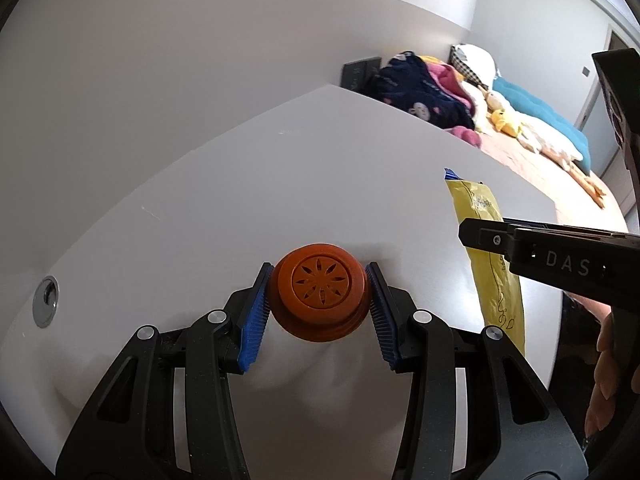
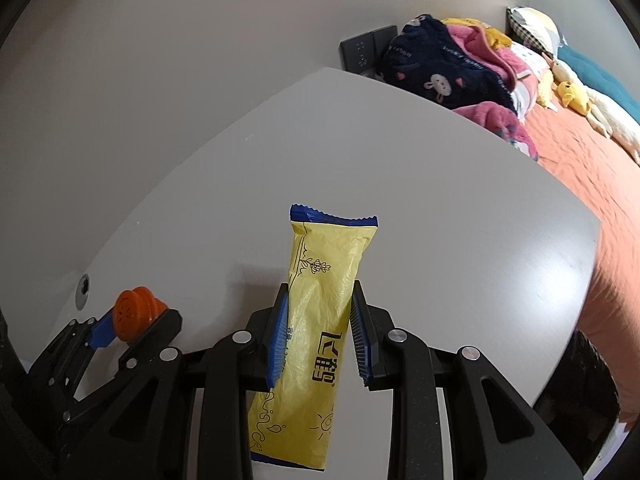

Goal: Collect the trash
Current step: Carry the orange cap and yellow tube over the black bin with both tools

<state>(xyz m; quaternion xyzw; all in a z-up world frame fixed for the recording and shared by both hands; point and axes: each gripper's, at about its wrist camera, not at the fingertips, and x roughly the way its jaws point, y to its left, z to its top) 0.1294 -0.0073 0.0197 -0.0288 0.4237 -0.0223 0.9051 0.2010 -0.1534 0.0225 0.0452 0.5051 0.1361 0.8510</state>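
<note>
An orange round cap with a flower-shaped cut-out (image 1: 319, 297) is clamped between the blue pads of my left gripper (image 1: 319, 280), over the white table (image 1: 240, 184). It also shows in the right wrist view (image 2: 134, 314), with the left gripper (image 2: 132, 320) around it. A long yellow wrapper with blue ends (image 2: 316, 320) is gripped between the blue pads of my right gripper (image 2: 318, 294). The same wrapper (image 1: 488, 248) shows at the right of the left wrist view, partly hidden by the right gripper's black body (image 1: 560, 256).
A round metal grommet (image 1: 46, 301) sits in the table at the left. Behind the table's right edge is a bed with an orange sheet (image 2: 592, 168), piled clothes (image 2: 448, 68) and plush toys. A dark bin (image 2: 576, 384) shows at the table's lower right. Wall sockets (image 2: 360, 54) sit behind.
</note>
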